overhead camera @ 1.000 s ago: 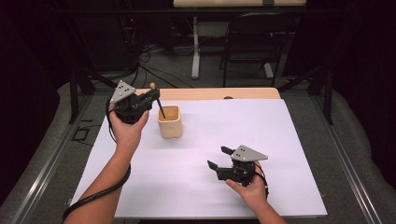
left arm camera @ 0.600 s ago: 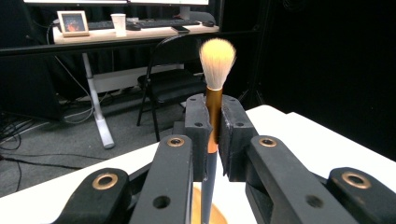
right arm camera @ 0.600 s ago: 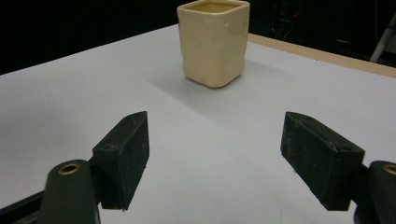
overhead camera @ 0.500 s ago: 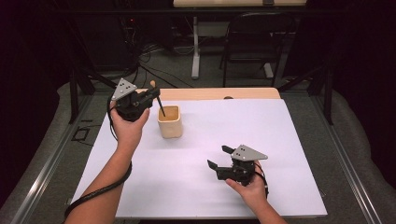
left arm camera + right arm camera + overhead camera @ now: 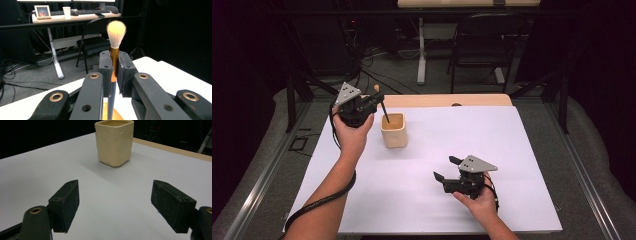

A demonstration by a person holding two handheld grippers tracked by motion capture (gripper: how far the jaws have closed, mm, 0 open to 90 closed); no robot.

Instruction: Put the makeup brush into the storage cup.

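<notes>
My left hand-held gripper (image 5: 373, 101) is clamped on the brush (image 5: 114, 56), jaws pinching the gold ferrule just below the pale bristles, bristles up. The dark handle angles down into the cream cup (image 5: 394, 130), which stands on the white bench (image 5: 522, 150) near its far left corner; gripping high keeps the handle end free to drop inside. My right hand-held gripper (image 5: 446, 169) rests low near the bench's front edge, well apart from the cup, jaws spread wide with nothing between them, probably parked out of the way.
</notes>
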